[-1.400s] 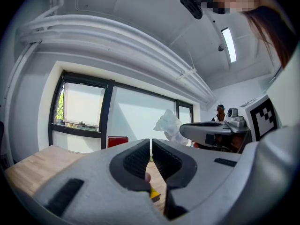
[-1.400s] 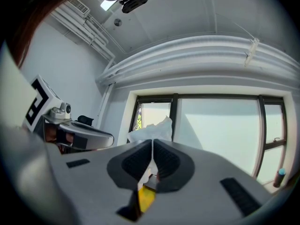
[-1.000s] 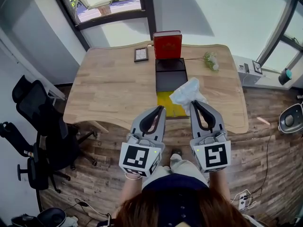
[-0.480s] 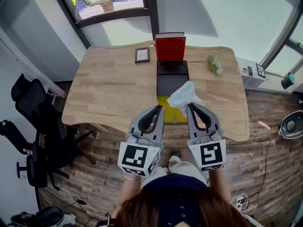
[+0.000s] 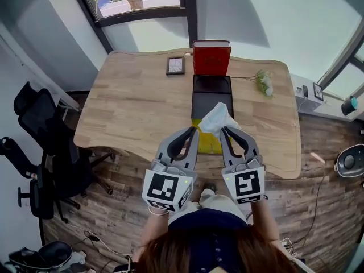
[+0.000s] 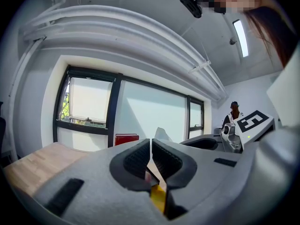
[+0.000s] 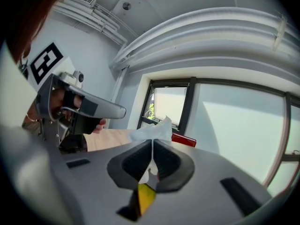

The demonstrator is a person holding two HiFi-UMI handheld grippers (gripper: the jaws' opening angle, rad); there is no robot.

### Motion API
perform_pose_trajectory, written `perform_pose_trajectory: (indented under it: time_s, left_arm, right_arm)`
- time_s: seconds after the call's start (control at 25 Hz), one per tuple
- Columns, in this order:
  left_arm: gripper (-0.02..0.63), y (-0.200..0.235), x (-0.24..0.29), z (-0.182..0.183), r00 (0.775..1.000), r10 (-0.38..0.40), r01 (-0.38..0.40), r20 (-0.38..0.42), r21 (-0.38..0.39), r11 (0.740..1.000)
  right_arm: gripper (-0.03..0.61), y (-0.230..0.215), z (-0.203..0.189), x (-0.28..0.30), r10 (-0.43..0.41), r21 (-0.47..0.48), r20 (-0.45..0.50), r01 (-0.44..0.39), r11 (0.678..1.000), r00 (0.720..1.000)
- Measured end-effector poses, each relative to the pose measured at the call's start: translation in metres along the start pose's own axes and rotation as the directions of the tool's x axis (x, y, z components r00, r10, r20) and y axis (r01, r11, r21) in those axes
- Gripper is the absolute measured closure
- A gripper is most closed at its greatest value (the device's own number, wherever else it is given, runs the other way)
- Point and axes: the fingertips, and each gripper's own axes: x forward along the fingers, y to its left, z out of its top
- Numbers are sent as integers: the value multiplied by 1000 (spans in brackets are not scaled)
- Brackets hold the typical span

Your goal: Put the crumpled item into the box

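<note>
My right hand-held gripper (image 5: 224,131) clamped the crumpled white item (image 5: 219,118) over the black box (image 5: 210,98). My left hand-held gripper (image 5: 194,131) was closed, empty.

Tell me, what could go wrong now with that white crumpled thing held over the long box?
The right tool pinches only a thin edge of the crumpled item at its very tips, so the item might slip out early. In the head view the item spreads past the right side of the box, so on release it could catch the rim or land on the table. The shut left tool sits close beside it and might snag it.
</note>
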Motion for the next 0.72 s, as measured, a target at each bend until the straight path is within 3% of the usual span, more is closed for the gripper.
perform_pose_trajectory:
  time_s: [0.72]
  left_arm:
    - [578,12,27,-8,999,24,-24,-21,-8,1000]
  right_arm:
    - [549,9,-68,38,130,-96,-179,-149,984,975]
